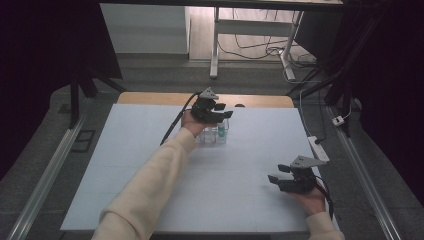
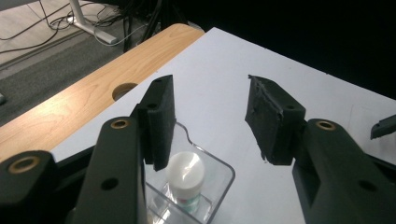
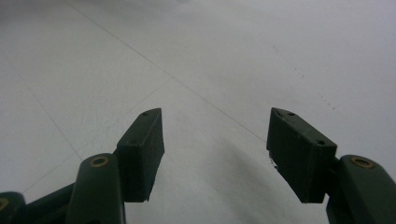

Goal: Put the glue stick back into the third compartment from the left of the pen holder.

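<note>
In the high view the left gripper [image 1: 223, 111] sits at the upper centre of the frame, directly above a clear plastic holder [image 1: 212, 135] that stands on the white table surface [image 1: 150, 165]. A small bottle with a white cap [image 1: 221, 134] stands upright in the right-hand end of the holder.

In the left gripper view, the left gripper [image 2: 210, 116] has its jaws released, with a wide gap and nothing between the pads. The bottle with a white cap [image 2: 186, 173] appears at the lower centre of the frame, below the jaw tips and just beside the inner face of the left-hand jaw; contact with that pad cannot be determined. The clear plastic holder [image 2: 219, 170] encloses the bottle, its rim running from under the left-hand jaw toward the frame centre. The wooden table edge [image 2: 70, 102] crosses the upper left.

The right gripper [image 1: 278, 172] rests at the lower right of the high view, well apart from the holder. In the right gripper view, the right gripper [image 3: 215, 144] has its jaws spread and empty above bare white surface.
</note>
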Motion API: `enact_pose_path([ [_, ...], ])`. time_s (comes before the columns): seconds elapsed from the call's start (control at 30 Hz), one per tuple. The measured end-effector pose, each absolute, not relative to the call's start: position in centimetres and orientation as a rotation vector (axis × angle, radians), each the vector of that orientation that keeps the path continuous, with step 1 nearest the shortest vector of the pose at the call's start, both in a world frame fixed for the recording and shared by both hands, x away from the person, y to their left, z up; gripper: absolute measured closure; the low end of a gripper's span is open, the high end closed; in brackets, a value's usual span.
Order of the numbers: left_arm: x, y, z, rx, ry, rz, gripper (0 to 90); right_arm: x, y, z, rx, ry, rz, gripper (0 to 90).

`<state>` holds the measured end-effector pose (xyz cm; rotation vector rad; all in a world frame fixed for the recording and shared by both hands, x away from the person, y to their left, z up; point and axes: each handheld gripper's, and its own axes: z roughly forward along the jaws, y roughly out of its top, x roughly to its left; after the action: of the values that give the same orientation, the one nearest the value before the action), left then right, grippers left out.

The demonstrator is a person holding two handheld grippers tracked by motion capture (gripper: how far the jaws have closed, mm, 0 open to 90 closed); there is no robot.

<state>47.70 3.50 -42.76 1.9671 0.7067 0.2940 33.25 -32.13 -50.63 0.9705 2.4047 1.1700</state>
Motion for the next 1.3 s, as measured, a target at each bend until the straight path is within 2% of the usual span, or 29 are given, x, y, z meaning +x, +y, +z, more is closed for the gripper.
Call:
enact_pose_path([
  [0.57, 43.2, 7.5, -42.6, 2.008, 0.694, 0.304, 46.3, 33.2, -32.3, -50.6, 0.971, 2.396, 1.171, 35.6],
  [0.73, 41.6, 9.0, -42.5, 2.018, 0.691, 0.346, 43.2, 33.2, -32.3, -50.5, 0.972, 2.392, 1.17, 35.4],
  [1.3, 36.0, 14.7, -45.2, 2.015, 0.753, 0.335, 39.6, 33.2, -32.2, -50.5, 0.965, 2.39, 1.16, 34.4],
])
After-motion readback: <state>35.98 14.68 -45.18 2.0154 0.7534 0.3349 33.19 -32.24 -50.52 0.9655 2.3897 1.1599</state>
